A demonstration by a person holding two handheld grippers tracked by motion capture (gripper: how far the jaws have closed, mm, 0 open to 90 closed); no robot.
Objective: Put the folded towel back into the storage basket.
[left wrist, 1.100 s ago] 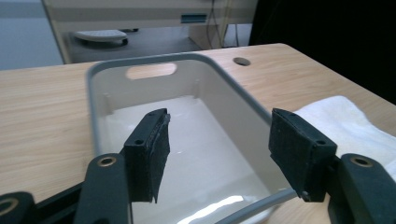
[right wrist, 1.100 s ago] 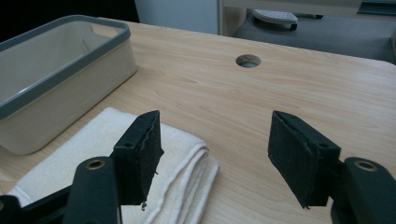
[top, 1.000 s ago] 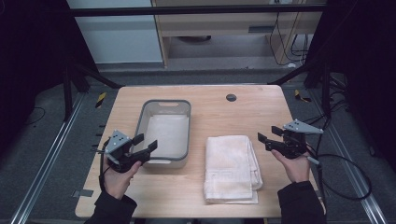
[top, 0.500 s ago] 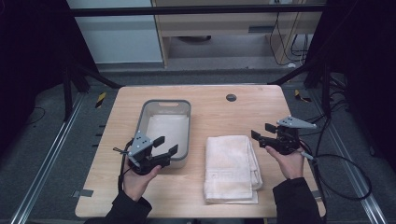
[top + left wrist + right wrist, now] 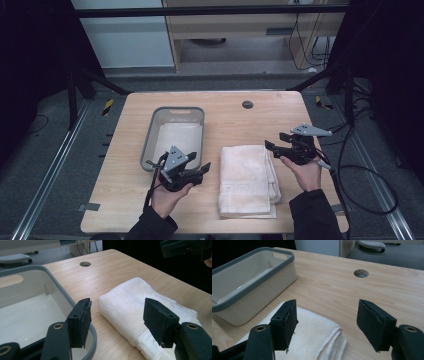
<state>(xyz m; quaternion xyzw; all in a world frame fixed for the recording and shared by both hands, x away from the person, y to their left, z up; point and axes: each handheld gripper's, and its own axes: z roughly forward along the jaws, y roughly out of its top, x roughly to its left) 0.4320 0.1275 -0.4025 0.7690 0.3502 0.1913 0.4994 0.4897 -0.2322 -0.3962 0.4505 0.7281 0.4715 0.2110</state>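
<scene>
The left claw (image 5: 199,165) is spread and empty, between the grey bin (image 5: 162,131) and the folded white towel (image 5: 247,180) on the bench (image 5: 240,122). The right claw (image 5: 272,142) is also spread; it hovers at the towel's far right corner and holds nothing.

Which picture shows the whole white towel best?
The high view: the folded towel lies whole on the table beside the bin. The left gripper view shows one end close up; the right gripper view shows a corner.

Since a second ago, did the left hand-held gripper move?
Yes. The left hand-held gripper slid rightward across the near corner of the grey bin toward the folded white towel. Its jaws stand open with nothing between them.
</scene>
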